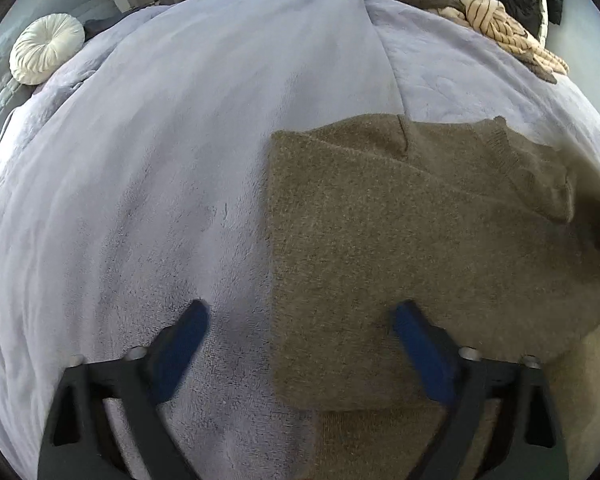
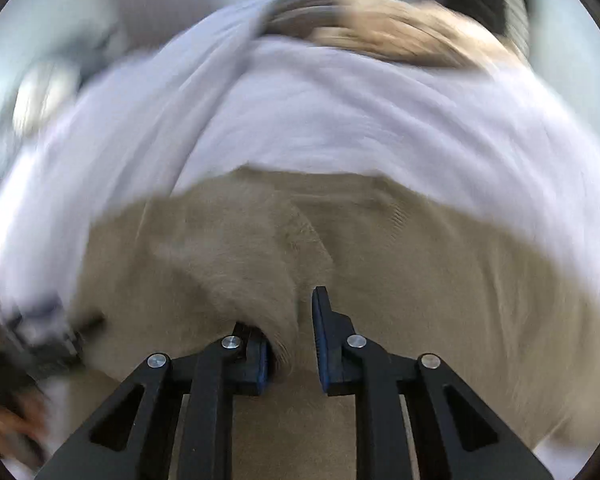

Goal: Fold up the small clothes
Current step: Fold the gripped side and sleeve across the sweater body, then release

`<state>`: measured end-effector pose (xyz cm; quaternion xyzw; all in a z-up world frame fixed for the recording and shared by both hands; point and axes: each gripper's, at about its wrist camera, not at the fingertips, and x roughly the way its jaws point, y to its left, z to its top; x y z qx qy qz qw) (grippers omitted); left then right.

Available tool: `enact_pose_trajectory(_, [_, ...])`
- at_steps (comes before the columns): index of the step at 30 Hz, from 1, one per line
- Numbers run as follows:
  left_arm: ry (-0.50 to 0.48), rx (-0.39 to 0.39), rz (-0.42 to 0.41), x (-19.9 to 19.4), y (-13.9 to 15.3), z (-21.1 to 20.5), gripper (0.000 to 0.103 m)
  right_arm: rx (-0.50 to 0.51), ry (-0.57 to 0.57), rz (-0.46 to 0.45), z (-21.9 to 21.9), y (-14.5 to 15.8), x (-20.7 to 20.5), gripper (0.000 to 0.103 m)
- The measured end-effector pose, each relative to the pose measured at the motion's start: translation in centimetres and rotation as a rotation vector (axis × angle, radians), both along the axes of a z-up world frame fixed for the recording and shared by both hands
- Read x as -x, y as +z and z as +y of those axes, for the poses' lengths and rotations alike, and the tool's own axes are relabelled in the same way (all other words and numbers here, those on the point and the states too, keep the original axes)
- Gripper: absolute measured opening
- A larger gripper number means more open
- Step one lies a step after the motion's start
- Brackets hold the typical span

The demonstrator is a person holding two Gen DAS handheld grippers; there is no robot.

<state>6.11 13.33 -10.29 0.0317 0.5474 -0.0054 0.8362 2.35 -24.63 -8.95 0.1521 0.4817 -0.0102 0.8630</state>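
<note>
Garment: an olive-brown knitted piece (image 1: 400, 240) lay folded on the bed, left edge straight, one layer overlapping another near the bottom.
Left gripper (image 1: 302, 316): jaws stood wide apart above the garment's left edge, nothing between the blue pads.
Right gripper (image 2: 292, 320): jaws partly closed; a raised fold of the garment (image 2: 260, 280) sat against the left pad; grip uncertain in the blur.
Surface: a pale lilac plush blanket (image 1: 160, 160).
Room: a round white cushion (image 1: 46, 48), a heap of clothes (image 1: 480, 12), curtains behind.
</note>
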Motion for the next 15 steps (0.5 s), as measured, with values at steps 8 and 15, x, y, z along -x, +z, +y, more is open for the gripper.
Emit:
enact_pose_trajectory(8, [0.022, 0.077, -0.022, -4.2, 1.9, 1.1, 0.102, -0.478, -0.329, 0.031, -9.1, -3.1, 4.6, 0.073])
enact_pose_trajectory(15, [-0.001, 0.179, 0.141, -8.9, -1.3, 0.1, 0.07, -0.47, -0.355, 0.082, -8.5, -3.6, 2.2, 0.022])
